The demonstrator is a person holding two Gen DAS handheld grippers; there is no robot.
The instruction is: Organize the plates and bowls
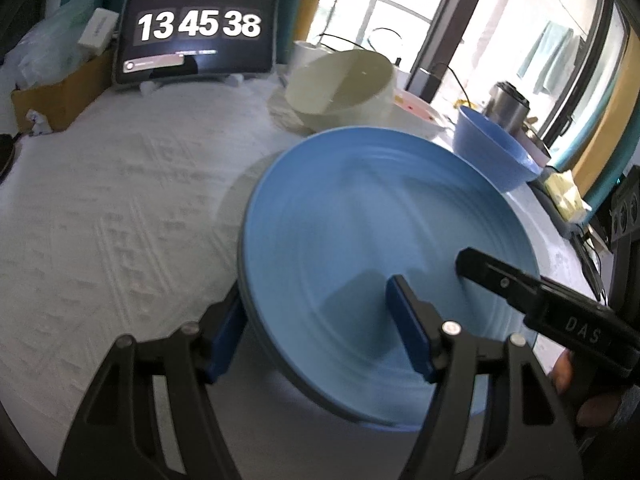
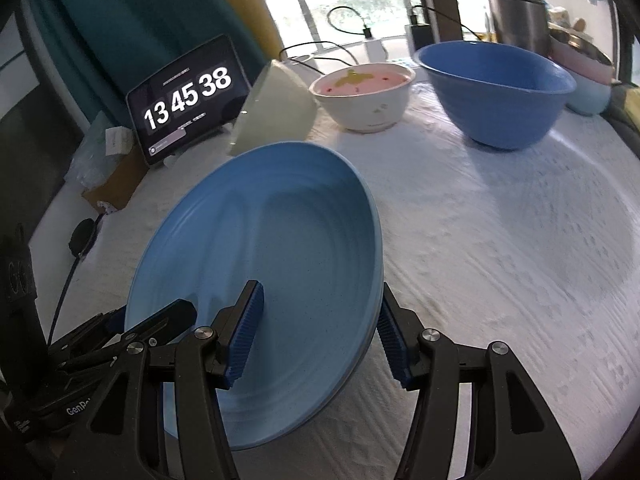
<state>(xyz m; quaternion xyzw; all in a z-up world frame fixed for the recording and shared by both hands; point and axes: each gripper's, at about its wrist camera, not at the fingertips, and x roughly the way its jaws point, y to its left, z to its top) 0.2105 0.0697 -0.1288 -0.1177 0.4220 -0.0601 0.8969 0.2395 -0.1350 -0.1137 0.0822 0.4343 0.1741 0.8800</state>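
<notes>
A wide blue plate (image 1: 360, 220) (image 2: 272, 248) hangs tilted above the white tablecloth (image 1: 120, 200), casting a shadow on it. A second rim shows just under its edge, so it may be a stack of two. My left gripper (image 1: 316, 332) grips its near rim, one blue pad under the edge and the other on the inner face. My right gripper (image 2: 320, 336) clamps the opposite rim the same way, and one of its black fingers (image 1: 500, 276) shows in the left wrist view. The left gripper's fingers (image 2: 160, 320) reach in at the lower left of the right wrist view.
Behind the plate stand a tipped cream bowl (image 2: 276, 112), a white bowl with a pink inside (image 2: 364, 96) and a deep blue bowl (image 2: 496, 92). A tablet clock (image 1: 200, 28), a cardboard box (image 1: 60, 92), a steel canister (image 2: 516, 16) and cables line the table's far edge.
</notes>
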